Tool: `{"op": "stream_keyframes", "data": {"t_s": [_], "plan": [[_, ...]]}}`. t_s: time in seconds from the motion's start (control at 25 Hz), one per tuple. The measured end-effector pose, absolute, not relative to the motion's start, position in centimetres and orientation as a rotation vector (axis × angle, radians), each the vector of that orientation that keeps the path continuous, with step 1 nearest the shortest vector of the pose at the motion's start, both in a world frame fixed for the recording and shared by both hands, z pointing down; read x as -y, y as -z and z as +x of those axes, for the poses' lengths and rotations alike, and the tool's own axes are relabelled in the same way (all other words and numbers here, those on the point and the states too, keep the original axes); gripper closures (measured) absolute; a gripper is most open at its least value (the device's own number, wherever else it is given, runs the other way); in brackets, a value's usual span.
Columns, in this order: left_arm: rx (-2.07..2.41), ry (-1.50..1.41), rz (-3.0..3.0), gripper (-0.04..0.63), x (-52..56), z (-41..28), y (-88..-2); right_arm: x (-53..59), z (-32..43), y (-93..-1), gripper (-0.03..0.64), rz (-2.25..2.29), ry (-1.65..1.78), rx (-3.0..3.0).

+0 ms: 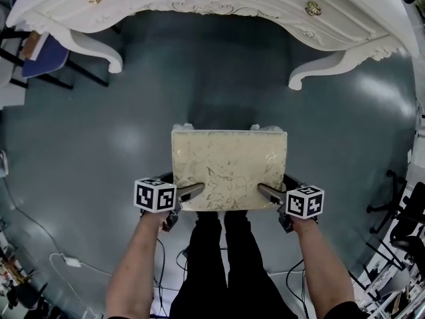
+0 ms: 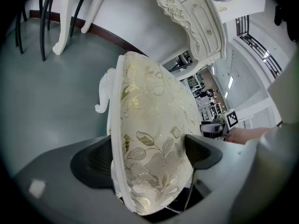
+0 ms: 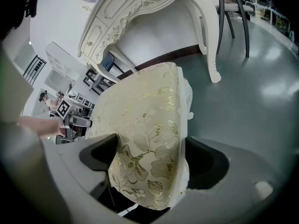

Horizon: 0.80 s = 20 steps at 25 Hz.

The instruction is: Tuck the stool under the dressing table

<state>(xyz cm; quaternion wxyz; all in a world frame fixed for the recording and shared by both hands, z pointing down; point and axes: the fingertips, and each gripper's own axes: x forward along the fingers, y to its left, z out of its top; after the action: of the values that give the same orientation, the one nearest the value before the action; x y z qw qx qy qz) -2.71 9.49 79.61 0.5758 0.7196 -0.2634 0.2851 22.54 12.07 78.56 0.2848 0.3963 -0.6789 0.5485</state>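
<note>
Our forearms and dark trouser legs fill 6 o'clock of the head view. Just past them we have both claws on the near edge of the stool. We hold the left gripper at the seat's 7 o'clock corner and the right gripper at its 5 o'clock corner. Each gripper view shows the jaws clamped on the seat, with the gold-leaf cushion and white frame pinched between them. The head view shows only the upper jaws, so it cannot confirm that.

The stool sits mid-picture on the grey floor, well apart from the dressing table at 12 o'clock. We judge the grip made and the tuck not yet done. The next move calls for driving the stool straight toward 12 o'clock, kept square between the curved legs at 10 and 2 o'clock. Only the head view shows that whole gap; each gripper view shows just one leg.
</note>
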Motion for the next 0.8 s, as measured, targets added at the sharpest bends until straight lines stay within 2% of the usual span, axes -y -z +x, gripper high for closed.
{"op": "stream_keyframes", "data": {"t_s": [0.8], "plan": [[0.619, -0.686, 1.671, 0.101, -2.1, -5.4, -79.6, -4.7, 19.6, -78.1, 0.161, 1.135, -1.435, 1.84]]}}
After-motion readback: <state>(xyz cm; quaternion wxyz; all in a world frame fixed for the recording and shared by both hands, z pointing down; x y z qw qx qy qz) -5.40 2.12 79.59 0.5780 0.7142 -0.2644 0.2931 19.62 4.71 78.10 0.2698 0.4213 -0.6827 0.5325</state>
